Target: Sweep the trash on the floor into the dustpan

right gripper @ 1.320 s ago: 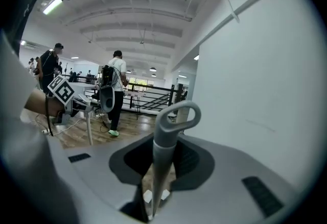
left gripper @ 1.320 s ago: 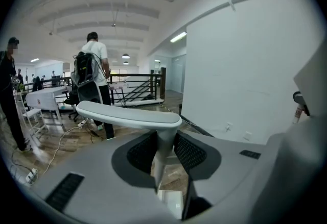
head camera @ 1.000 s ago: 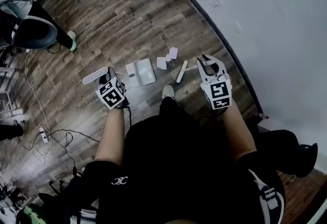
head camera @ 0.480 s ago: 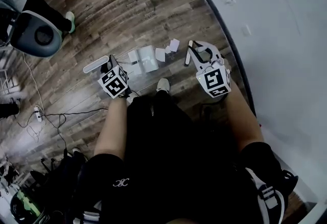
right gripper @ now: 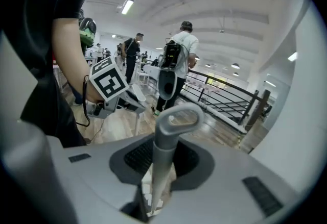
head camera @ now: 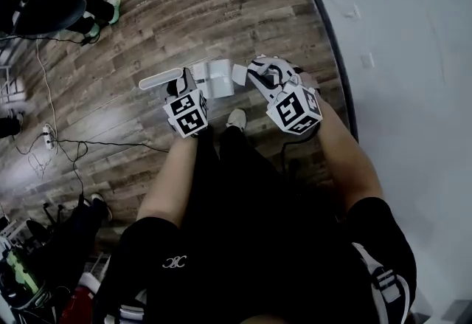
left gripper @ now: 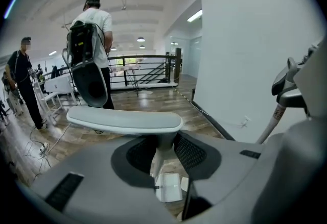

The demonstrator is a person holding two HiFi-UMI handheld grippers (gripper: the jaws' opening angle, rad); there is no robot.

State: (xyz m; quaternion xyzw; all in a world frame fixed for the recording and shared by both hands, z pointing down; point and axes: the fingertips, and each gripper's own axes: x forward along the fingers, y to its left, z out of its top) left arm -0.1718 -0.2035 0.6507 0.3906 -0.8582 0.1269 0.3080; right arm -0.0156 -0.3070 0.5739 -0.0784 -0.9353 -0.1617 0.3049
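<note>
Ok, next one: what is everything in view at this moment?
floor: one, brown wood, throughout
wall: one, white, right side
dustpan: one, white, on the floor ahead
paper scraps: a few, white, beside the dustpan
broom handle: one, grey, upright
cables: several, dark, floor at left
bystanders: at least two, background
shoe: one, white, near the dustpan
left tool: one, grey, shut on dustpan handle
right tool: one, grey, shut on broom handle
</note>
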